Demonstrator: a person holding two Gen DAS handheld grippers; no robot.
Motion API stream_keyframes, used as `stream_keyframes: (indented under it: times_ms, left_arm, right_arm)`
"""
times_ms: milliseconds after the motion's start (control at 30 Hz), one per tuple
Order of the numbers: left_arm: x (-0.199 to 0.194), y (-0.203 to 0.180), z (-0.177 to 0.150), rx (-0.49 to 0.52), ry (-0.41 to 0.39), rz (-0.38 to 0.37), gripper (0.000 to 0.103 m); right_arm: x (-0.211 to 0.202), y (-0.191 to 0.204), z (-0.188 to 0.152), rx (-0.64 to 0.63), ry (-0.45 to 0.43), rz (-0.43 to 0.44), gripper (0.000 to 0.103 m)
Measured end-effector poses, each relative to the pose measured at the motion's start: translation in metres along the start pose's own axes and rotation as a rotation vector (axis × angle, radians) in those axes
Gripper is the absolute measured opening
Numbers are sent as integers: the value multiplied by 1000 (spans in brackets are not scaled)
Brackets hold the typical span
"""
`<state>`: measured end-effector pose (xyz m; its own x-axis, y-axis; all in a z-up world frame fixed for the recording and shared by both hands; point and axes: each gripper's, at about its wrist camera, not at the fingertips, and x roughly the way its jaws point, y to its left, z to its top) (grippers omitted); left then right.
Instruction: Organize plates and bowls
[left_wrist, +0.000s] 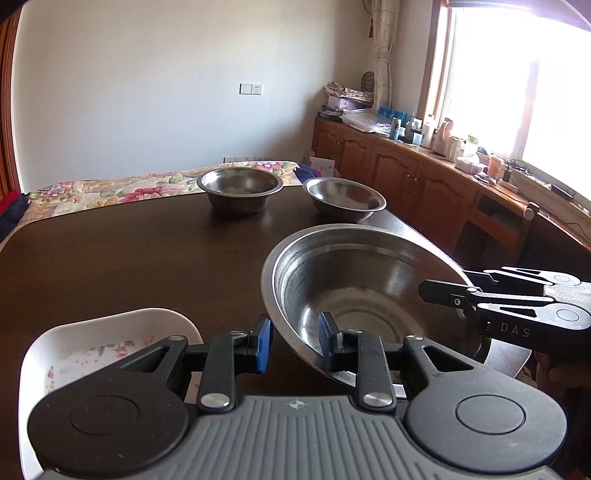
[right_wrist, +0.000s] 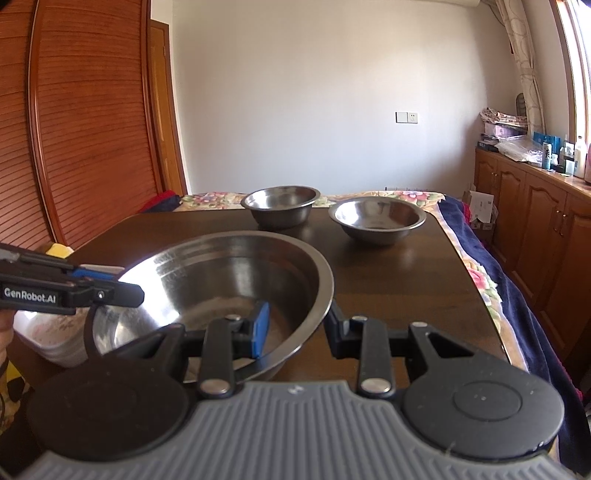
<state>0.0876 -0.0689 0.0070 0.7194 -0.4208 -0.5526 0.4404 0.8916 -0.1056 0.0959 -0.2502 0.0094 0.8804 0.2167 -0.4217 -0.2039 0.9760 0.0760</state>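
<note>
Nearest, the big shiny round steel bowl (left_wrist: 354, 295) sits tilted above the dark wooden tabletop (left_wrist: 147, 258). The left hand-held gripper (left_wrist: 295, 341) straddles its near rim, pads apart, not clamped. The right hand-held gripper (right_wrist: 295, 326) straddles the right rim, likewise spread. One white floral-printed dish (left_wrist: 103, 343) lies near left. Far back, two smaller steel bowls: one deep (left_wrist: 240, 188), one shallow (left_wrist: 344, 197). Three steel bowls total.

1. The white dish (left_wrist: 107, 343) was partly hidden behind the left gripper (left_wrist: 295, 345).
2. The big steel bowl (right_wrist: 221, 288) covered the right gripper's (right_wrist: 297, 328) outer finger.
3. Counter clutter (left_wrist: 424, 129) was too small to tell.
</note>
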Motion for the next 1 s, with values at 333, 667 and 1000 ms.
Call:
stream_keyframes:
  times_ms: [333,667,1000]
  left_arm:
    - [-1,-3,-9,1,14,2,29]
    - [1,-2,-14,-4,18,4,29]
    - [1,-2,-15,-10,19,10,32]
  right_arm:
    - [-3,1,-10,3,12,4,35]
    - [-2,2,-16,5,23,13,35]
    - [-3,2,-15,0,22,29,37]
